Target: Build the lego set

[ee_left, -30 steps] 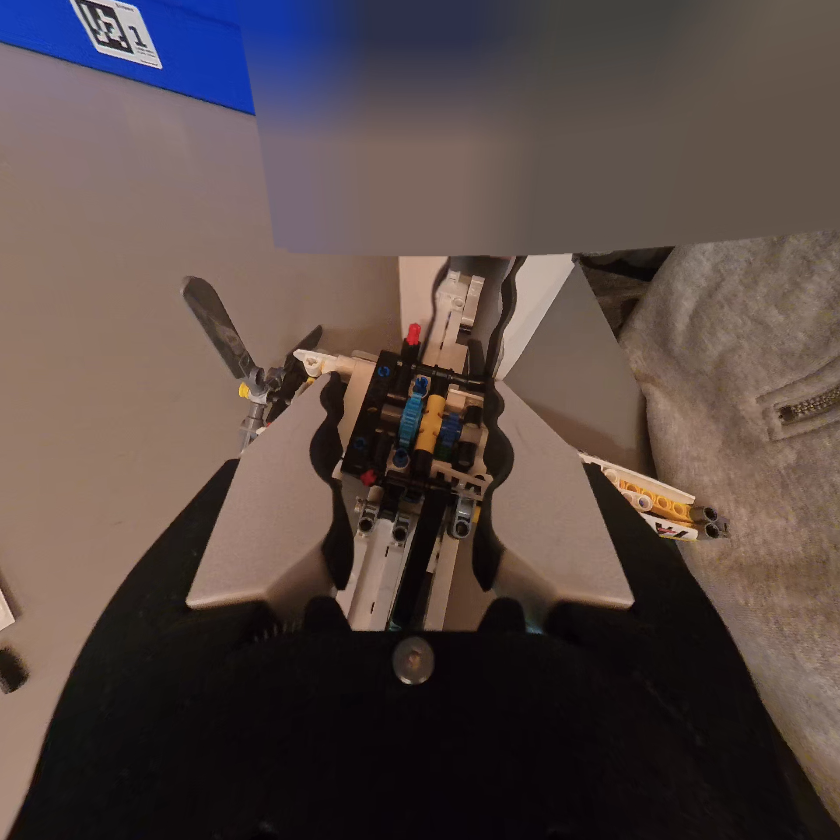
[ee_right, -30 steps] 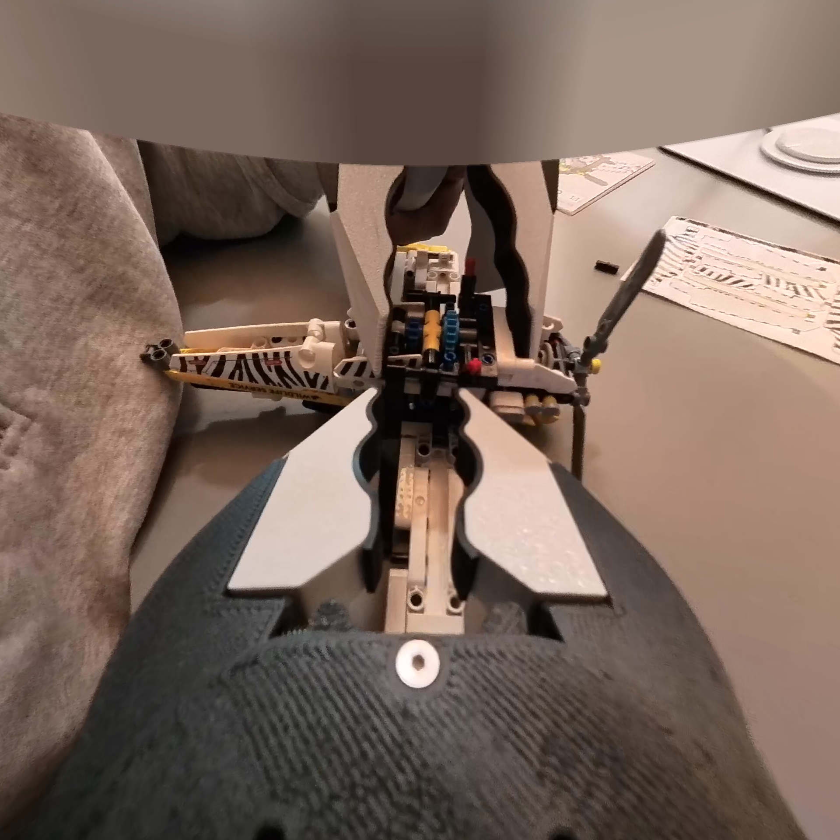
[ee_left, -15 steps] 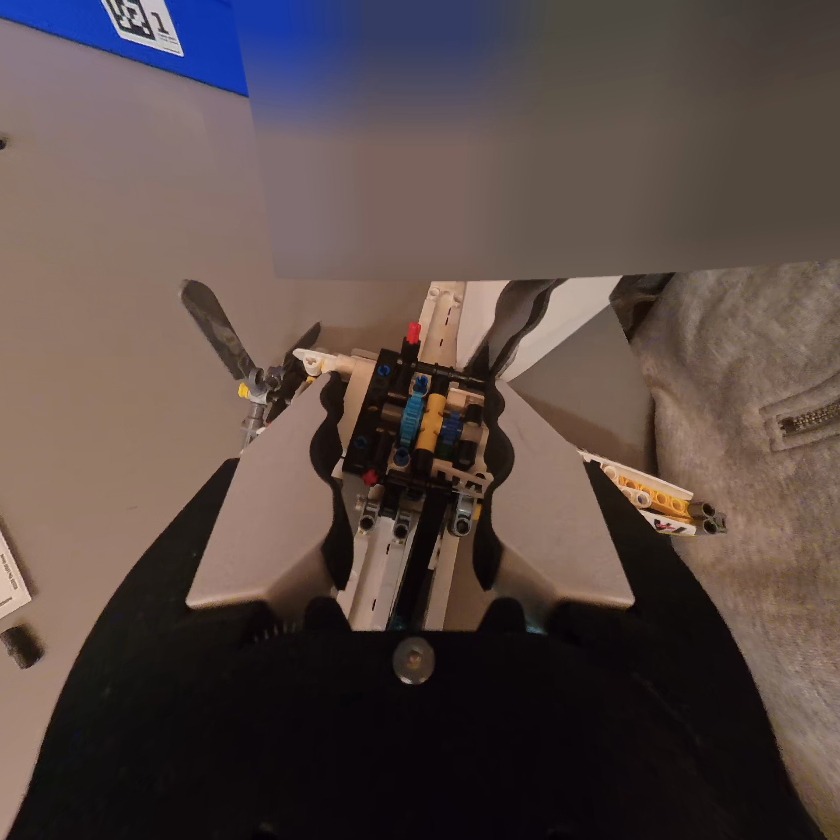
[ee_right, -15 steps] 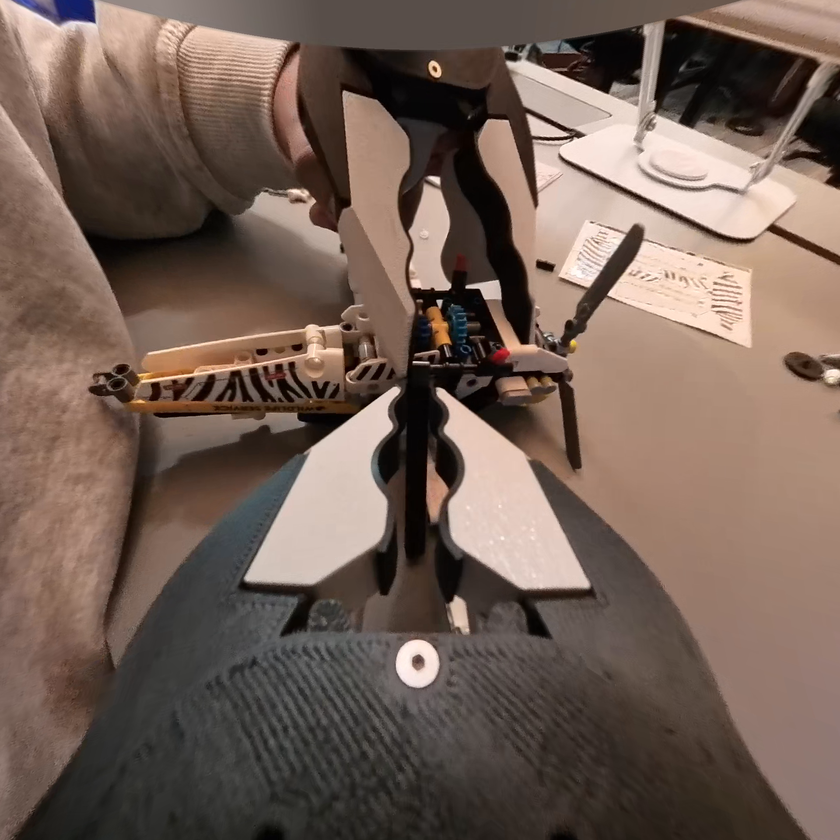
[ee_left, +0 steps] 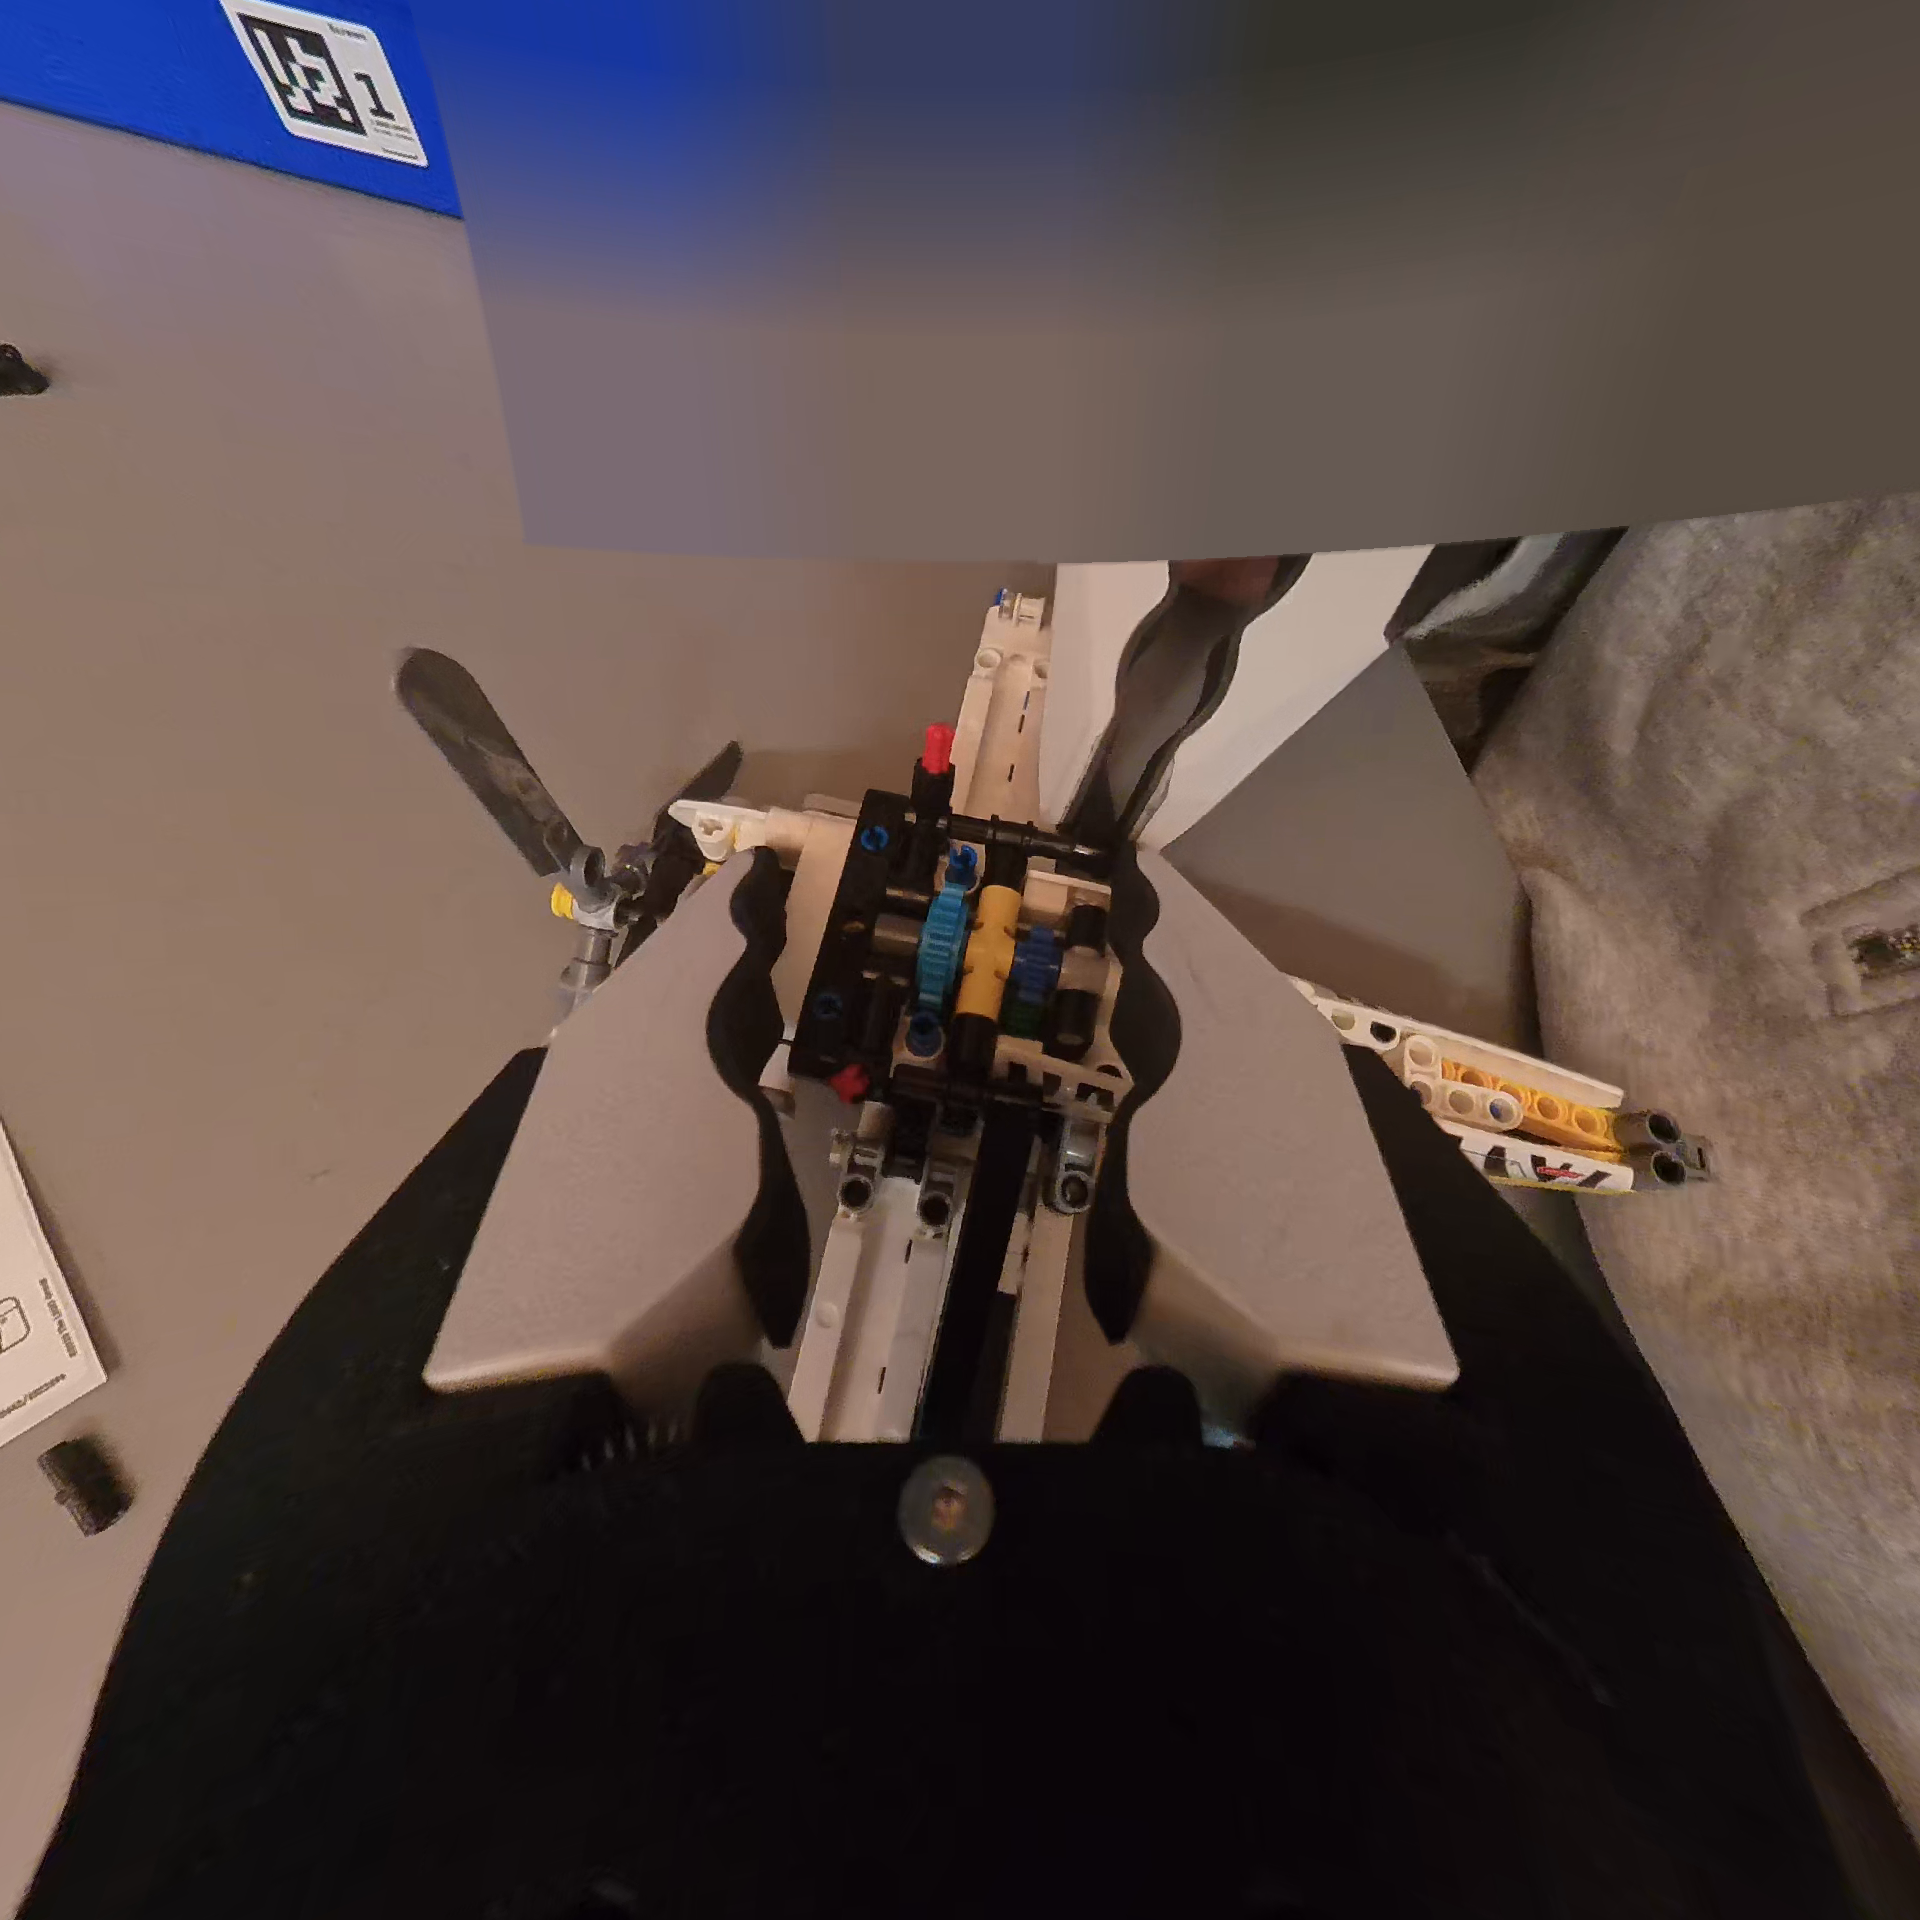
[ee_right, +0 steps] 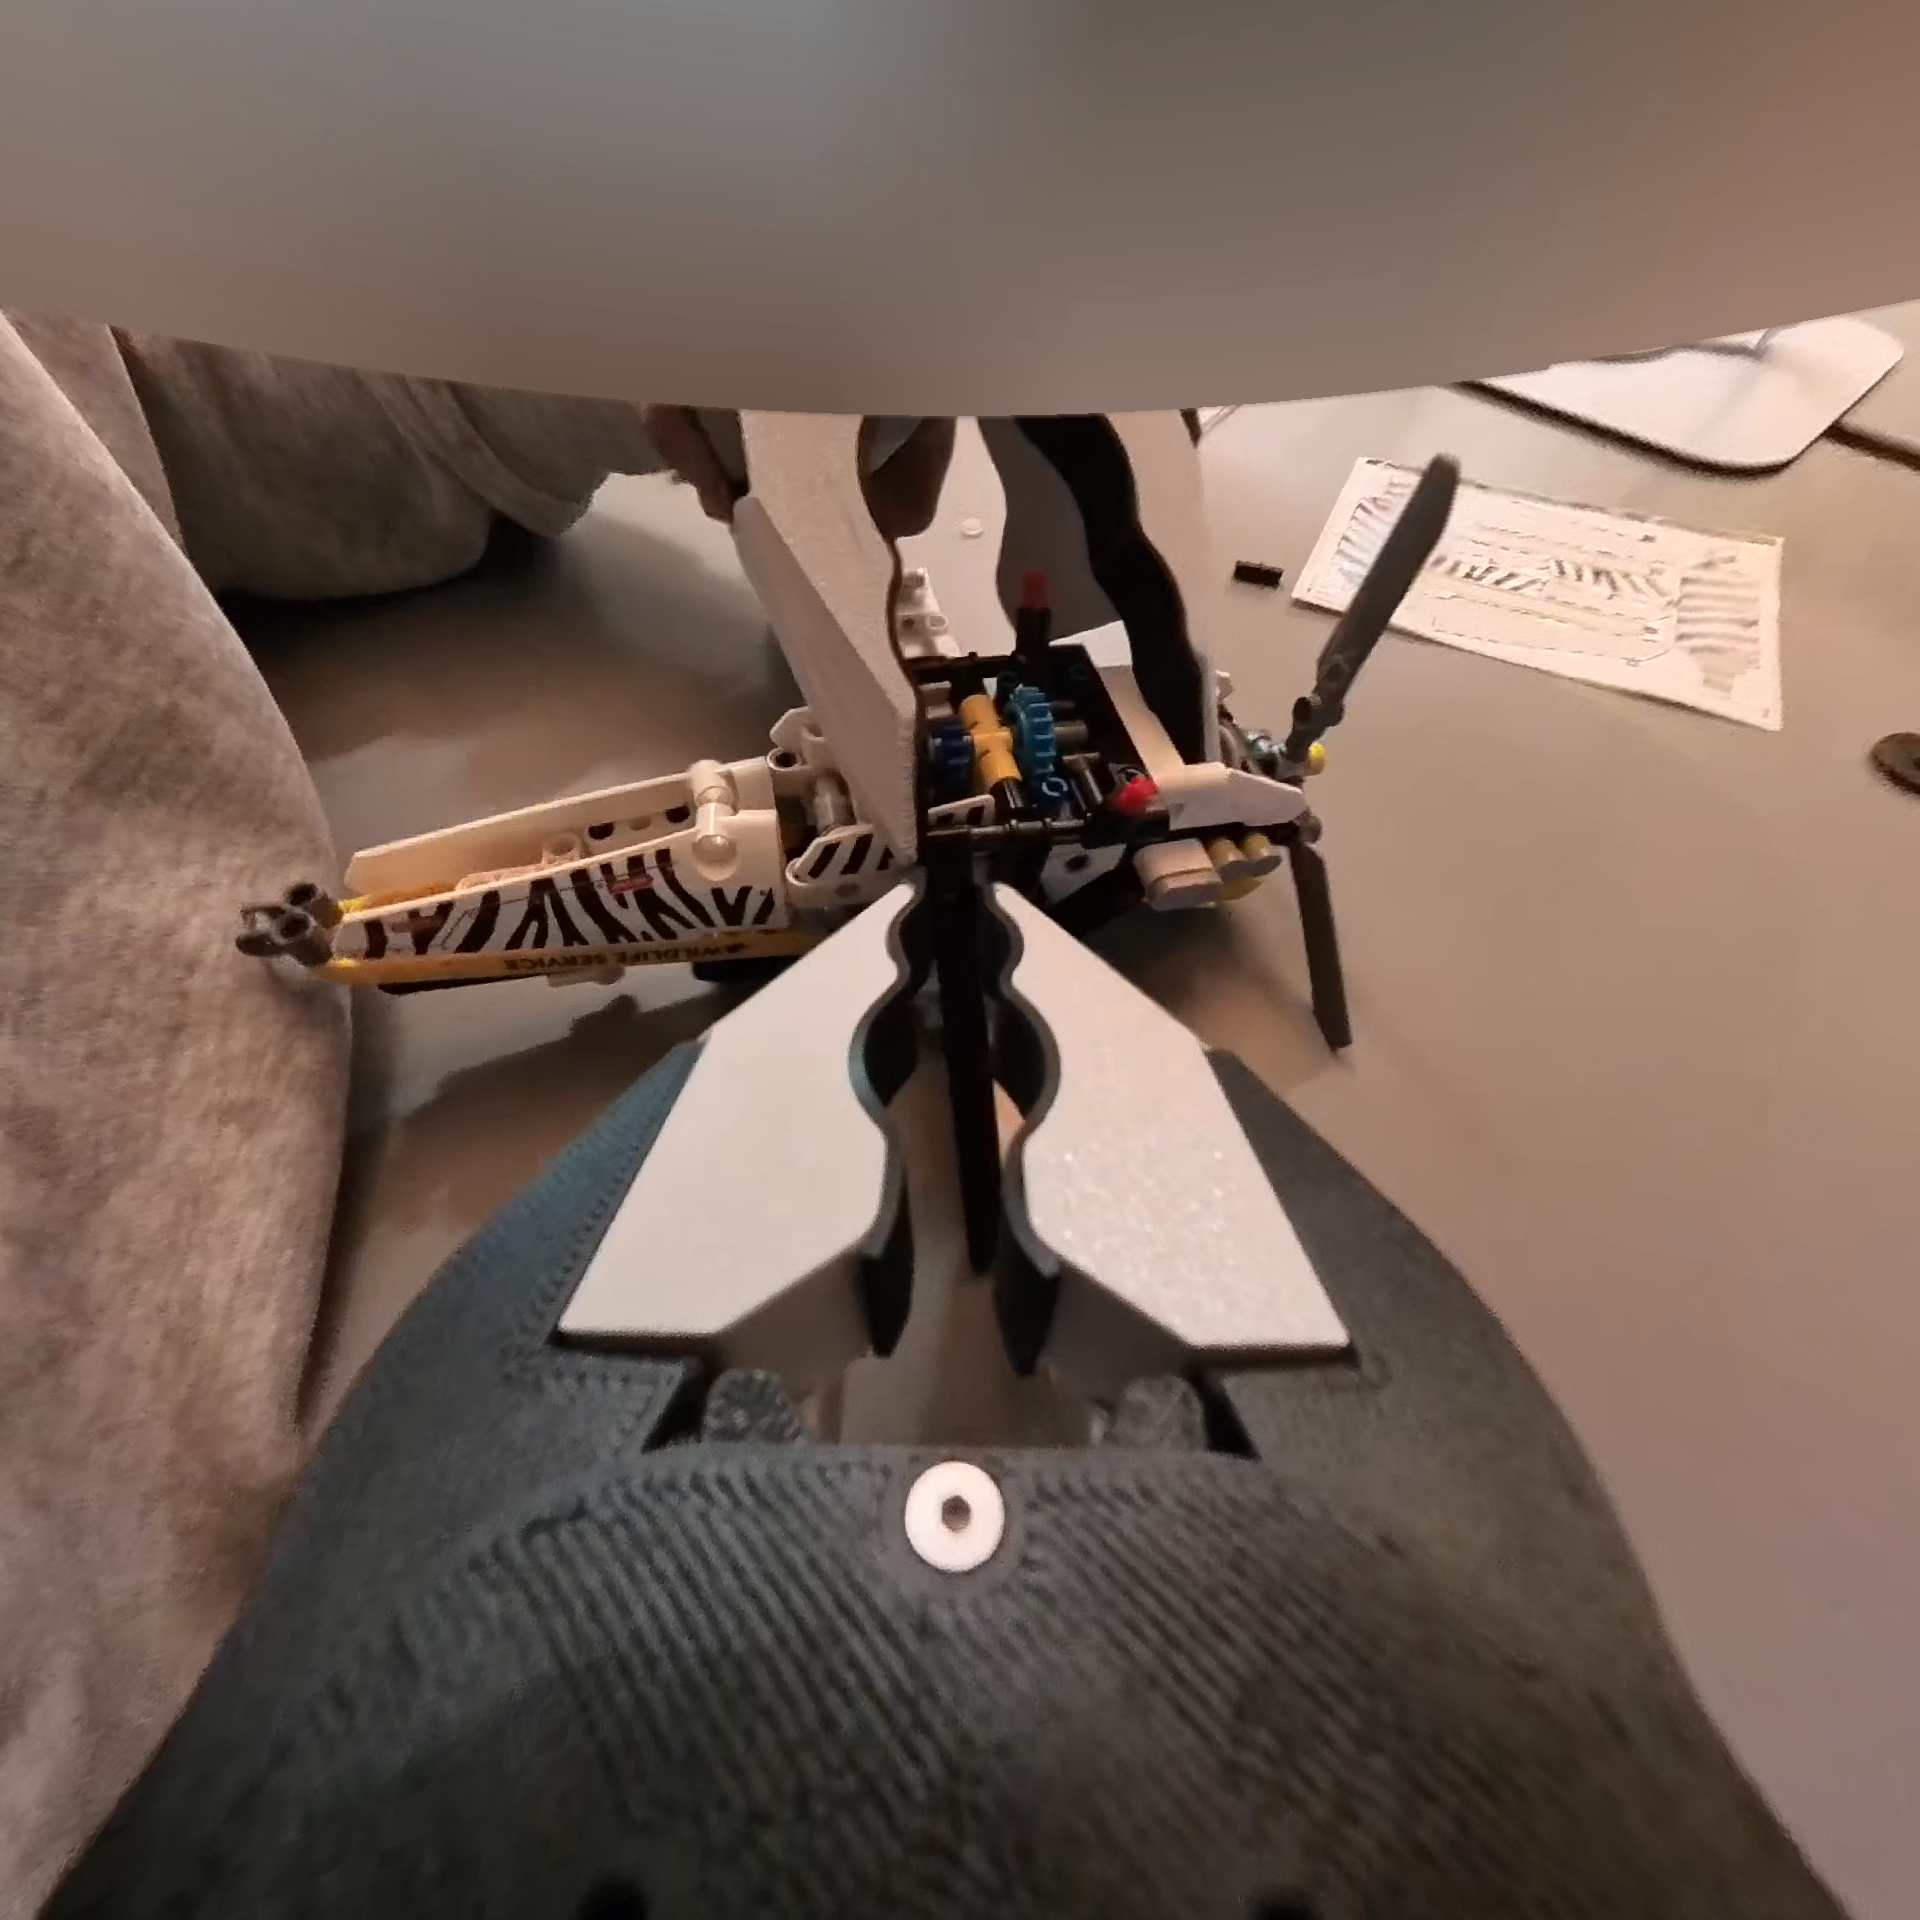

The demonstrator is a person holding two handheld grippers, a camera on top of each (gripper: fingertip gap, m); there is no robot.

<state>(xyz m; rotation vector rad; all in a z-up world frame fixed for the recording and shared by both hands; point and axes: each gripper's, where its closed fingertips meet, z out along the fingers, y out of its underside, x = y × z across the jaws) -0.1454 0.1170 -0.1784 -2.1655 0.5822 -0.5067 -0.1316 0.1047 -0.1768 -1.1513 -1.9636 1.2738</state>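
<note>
The lego plane [ee_left: 966,966] lies on the grey table, with a black gear block, a zebra-striped tail [ee_right: 582,904] and a grey propeller [ee_left: 488,758]. My left gripper [ee_left: 935,871] is shut on the gear block, with one white wing running back between its fingers. In the right wrist view its fingers [ee_right: 821,644] clamp the block from the far side. My right gripper [ee_right: 956,883] is shut on a thin black beam [ee_right: 964,1091] that runs from the block back between its fingers. It also shows in the left wrist view [ee_left: 1164,748], tilted beside the far white wing [ee_left: 997,707].
A person's grey sleeve [ee_right: 135,831] lies against the tail tip. A sticker sheet [ee_right: 1558,592] and a small black part [ee_right: 1257,571] lie beyond the propeller. A white stand base [ee_right: 1714,405] is farther back. A blue board [ee_left: 156,94], a paper [ee_left: 31,1330] and a black pin [ee_left: 83,1470] are at left. The tips of both grippers are at nearly the same place.
My right gripper's fingers have closed in from around a wide white wing panel to the thin black beam, and its view has tilted. My left gripper has kept its hold on the block.
</note>
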